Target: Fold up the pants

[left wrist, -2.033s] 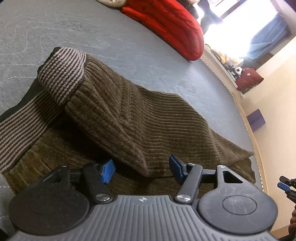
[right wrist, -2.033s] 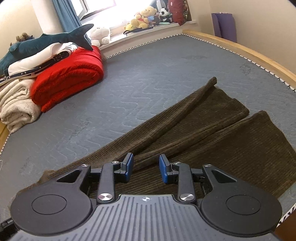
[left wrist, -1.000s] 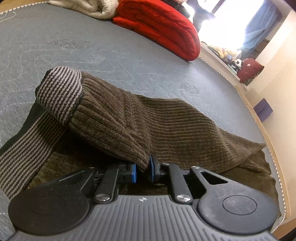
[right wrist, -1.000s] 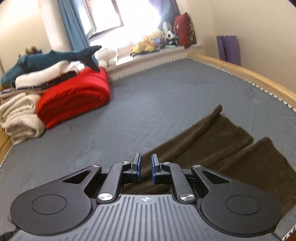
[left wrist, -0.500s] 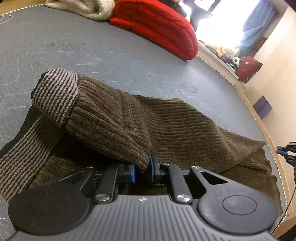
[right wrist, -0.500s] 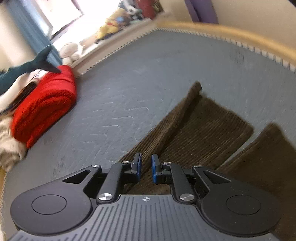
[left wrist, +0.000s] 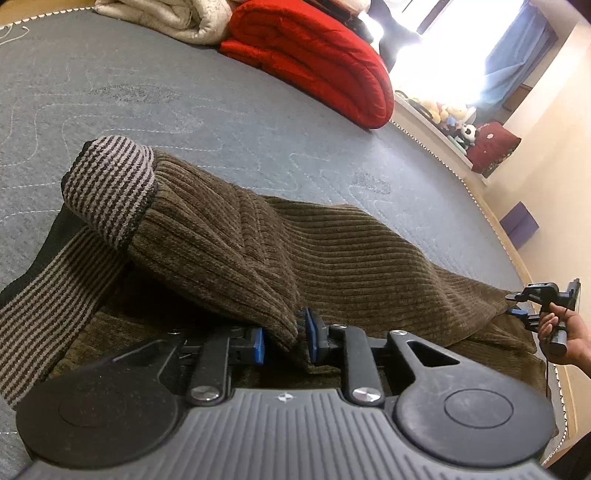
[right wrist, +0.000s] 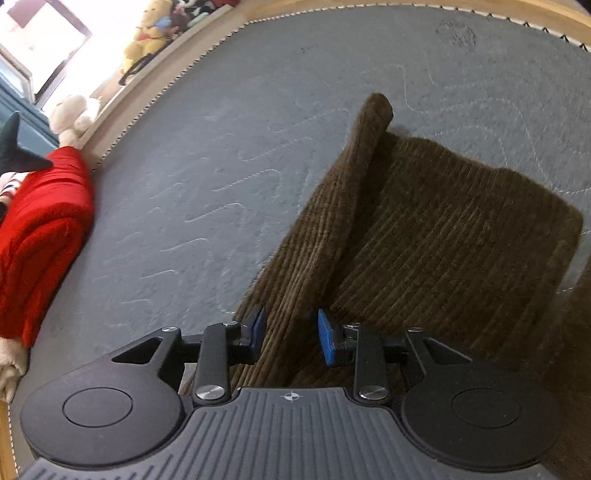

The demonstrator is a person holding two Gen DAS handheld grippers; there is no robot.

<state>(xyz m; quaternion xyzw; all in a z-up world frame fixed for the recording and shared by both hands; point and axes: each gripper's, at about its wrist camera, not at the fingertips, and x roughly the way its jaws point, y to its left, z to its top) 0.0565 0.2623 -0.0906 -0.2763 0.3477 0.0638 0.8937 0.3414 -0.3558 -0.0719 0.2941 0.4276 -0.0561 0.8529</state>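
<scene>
Right claw [right wrist: 290, 336] newly open, pants [left wrist: 332, 258] lengthwise

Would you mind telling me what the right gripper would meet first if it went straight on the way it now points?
Most likely the brown corduroy pants: the right gripper is open, with a raised fold of the leg already lying between its blue pads, so it would press into that fabric almost at once. Exact depth is unclear.

We see a grey quilted mattress [left wrist: 229, 110] filling the frame, a red blanket [left wrist: 317, 59] at upper centre beside a cream one [left wrist: 166, 18], and plush toys [left wrist: 448, 110] (upper right) by the bright window.
</scene>
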